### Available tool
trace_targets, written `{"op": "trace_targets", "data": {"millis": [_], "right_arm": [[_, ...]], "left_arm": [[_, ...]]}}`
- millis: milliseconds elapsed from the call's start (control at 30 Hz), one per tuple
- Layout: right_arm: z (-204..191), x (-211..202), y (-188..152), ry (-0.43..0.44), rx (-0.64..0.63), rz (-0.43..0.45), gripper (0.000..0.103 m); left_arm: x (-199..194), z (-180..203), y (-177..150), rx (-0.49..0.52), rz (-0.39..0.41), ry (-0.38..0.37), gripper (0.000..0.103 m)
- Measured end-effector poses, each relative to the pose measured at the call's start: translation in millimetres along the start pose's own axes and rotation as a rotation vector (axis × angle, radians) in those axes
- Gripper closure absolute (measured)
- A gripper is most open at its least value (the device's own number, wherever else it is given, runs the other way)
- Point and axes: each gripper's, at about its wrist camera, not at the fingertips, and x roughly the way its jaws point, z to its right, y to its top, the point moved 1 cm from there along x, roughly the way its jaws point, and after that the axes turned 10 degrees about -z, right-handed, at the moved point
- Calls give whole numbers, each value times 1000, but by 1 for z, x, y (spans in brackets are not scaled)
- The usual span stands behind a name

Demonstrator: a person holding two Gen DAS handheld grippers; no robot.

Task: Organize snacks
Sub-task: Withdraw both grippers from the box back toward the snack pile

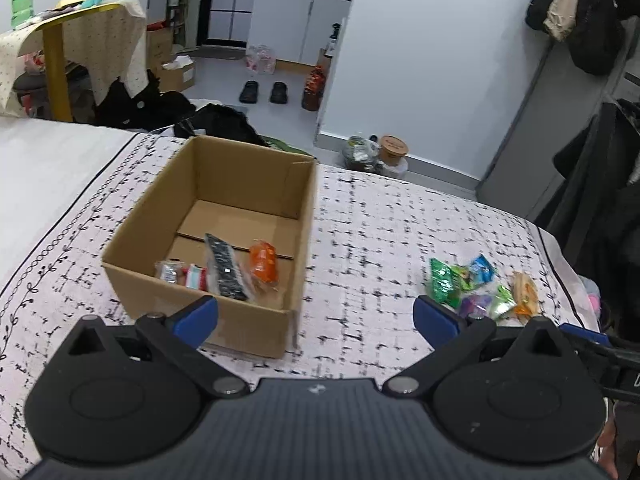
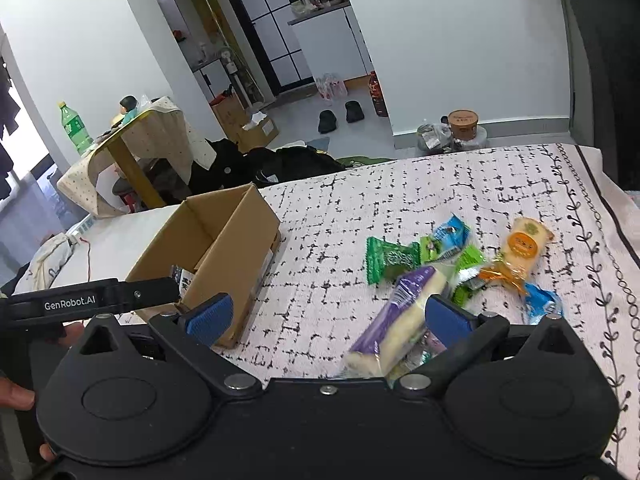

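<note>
Both tongs were spread wide, nothing between the pads. Left tongs (image 1: 316,316) hung over the near edge of the open brown cardboard box (image 1: 224,240), box at roughly 11 o'clock from them. Box already held four items: black flat packet (image 1: 224,268), orange wrapped snack (image 1: 263,262), small red-and-white packets (image 1: 184,276).

Remaining snacks sat loose on the pink-and-black patterned bedspread (image 2: 340,220), well apart from the box. In the right wrist view, right tongs (image 2: 328,320) were just beside the purple-and-cream long packet (image 2: 396,320). Its long axis ran 1 o'clock to 7 o'clock, near end almost under the tongs' body; the right pad (image 2: 448,320) overlapped it in view, contact not clear. Beyond it at 12 to 2 o'clock: green wrapped candy (image 2: 390,260), blue packet (image 2: 452,234), orange-and-cream bar (image 2: 516,252), second blue packet (image 2: 542,304).

Judgement: right hand is nearer the pile, so the purple packet looks like the next pick. It lies off-centre toward the right pad; tongs would need to shift toward 3 o'clock and roll so the pads close across the short axis. Both tongs pitched downward toward the bed. Left hand better placed for the box than the pile.
</note>
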Motion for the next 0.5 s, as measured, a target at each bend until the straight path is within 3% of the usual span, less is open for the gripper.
{"op": "trace_targets", "data": {"millis": [200,500], "right_arm": [[8,-5,-4,-29,0,-6,0],[38,-12,-17,-121,70,-11,0]], "left_arm": [[0,20,-8,19,5,-21,0],[23,44,-16,60,-76,-63,0]]}}
